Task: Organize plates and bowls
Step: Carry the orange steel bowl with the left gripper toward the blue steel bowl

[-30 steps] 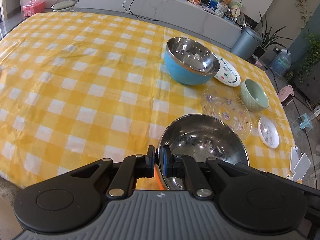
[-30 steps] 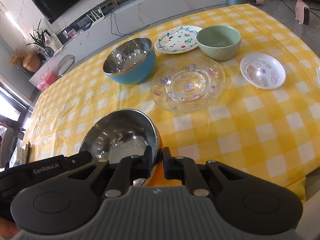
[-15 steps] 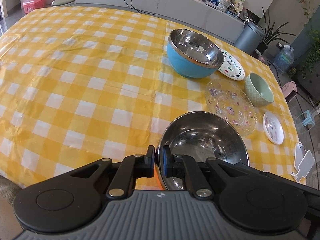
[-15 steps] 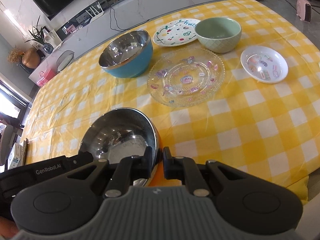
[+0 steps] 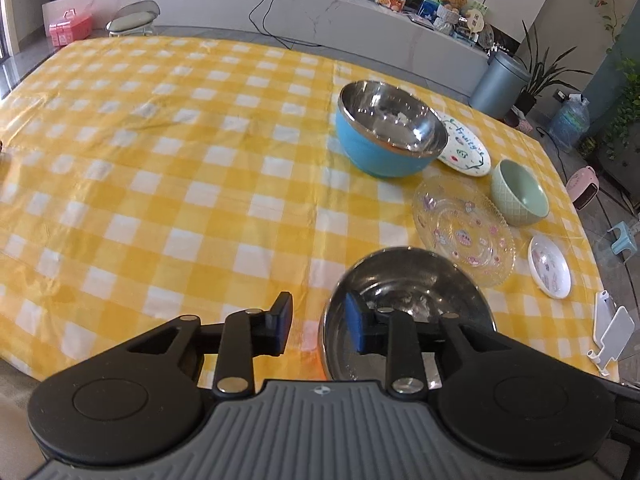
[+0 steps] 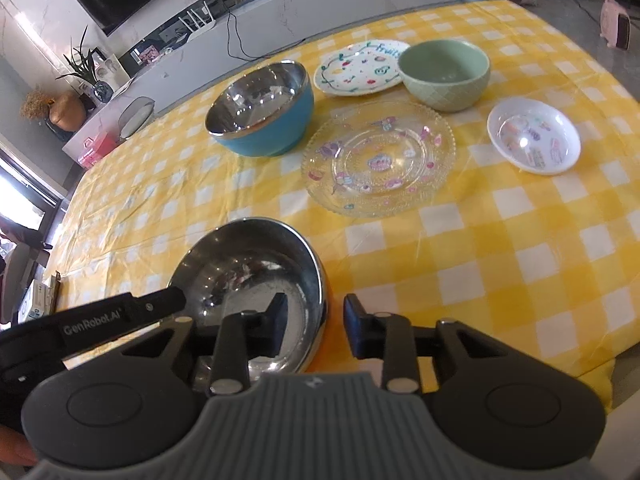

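Note:
A steel bowl with an orange outside (image 5: 404, 280) (image 6: 248, 268) sits at the near table edge. My left gripper (image 5: 318, 322) is open, its jaws straddling the bowl's left rim. My right gripper (image 6: 314, 326) is open, its jaws straddling the bowl's right rim. Farther back stand a blue steel-lined bowl (image 5: 388, 140) (image 6: 262, 110), a clear glass plate (image 5: 464, 230) (image 6: 378, 158), a green bowl (image 5: 520, 194) (image 6: 444, 74), a white painted plate (image 5: 466, 148) (image 6: 356, 68) and a small white dish (image 5: 550, 266) (image 6: 534, 136).
The table carries a yellow checked cloth (image 5: 160, 160). A white phone stand (image 5: 612, 330) sits at the right edge. A grey bin (image 5: 500, 80) and a low counter (image 5: 320, 12) stand behind the table.
Both grippers have opened and let go of the steel bowl's rim. The bowl now rests on the cloth.

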